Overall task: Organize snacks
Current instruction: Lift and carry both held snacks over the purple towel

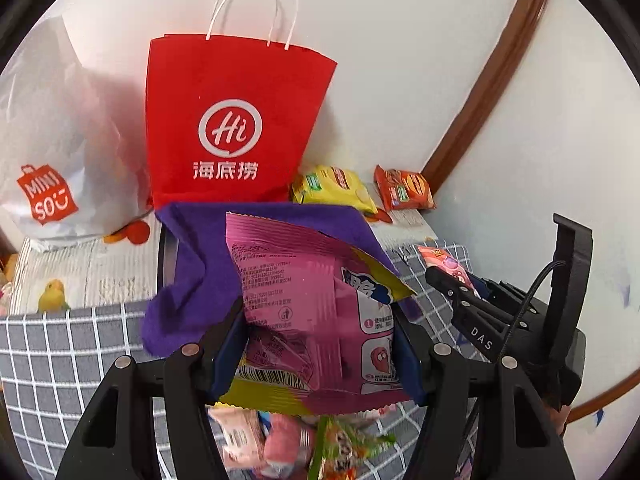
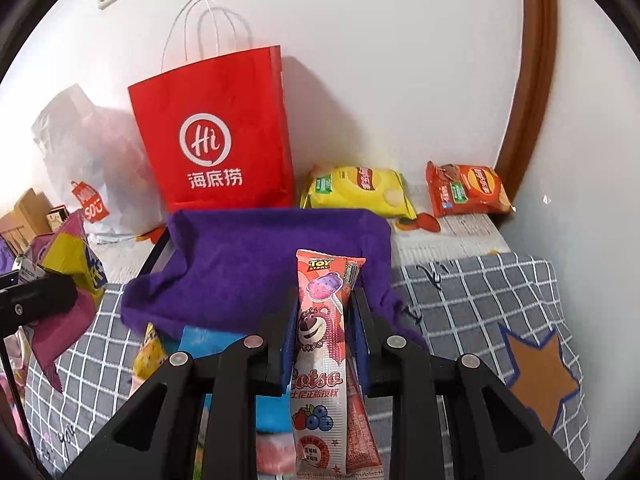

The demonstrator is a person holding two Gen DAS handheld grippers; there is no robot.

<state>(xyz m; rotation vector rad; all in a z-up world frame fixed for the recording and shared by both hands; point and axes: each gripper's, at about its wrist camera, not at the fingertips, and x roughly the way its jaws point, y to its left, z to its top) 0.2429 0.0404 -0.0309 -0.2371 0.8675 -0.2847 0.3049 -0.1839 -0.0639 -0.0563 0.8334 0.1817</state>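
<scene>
Left gripper (image 1: pixel 320 344) clamped on a pink snack bag (image 1: pixel 316 312), one blue-padded finger on each side of the pack. Bag held in the air above the purple cloth (image 1: pixel 192 280), long axis running from the camera forward and up, serrated top edge pointing toward the red paper bag (image 1: pixel 236 120), barcode end low near the camera, back print facing up.

Right gripper (image 2: pixel 324 332) shut on a slim Lotso lollipop pack (image 2: pixel 320 344), fingers (image 2: pixel 291 344) pressing its two long edges. Pack standing along the fingers, long axis pointing forward toward the wall, "Toy Story" end farthest out over the near edge of the purple cloth (image 2: pixel 260 264), fruit-picture end close to the camera.

Purple cloth draped over a dark-rimmed container, lying on a grey checked bed cover (image 2: pixel 500 300). Red paper bag (image 2: pixel 216 140) upright against the wall just behind the cloth, white handles up. White Miniso plastic bag (image 1: pixel 60 152) beside it on the left. Yellow chip bag (image 2: pixel 356 190) and orange chip bag (image 2: pixel 464 192) lying flat near the wall on the right, slightly apart. More small snack packs (image 1: pixel 280 444) loose on the bed cover under the left gripper, blurred.
</scene>
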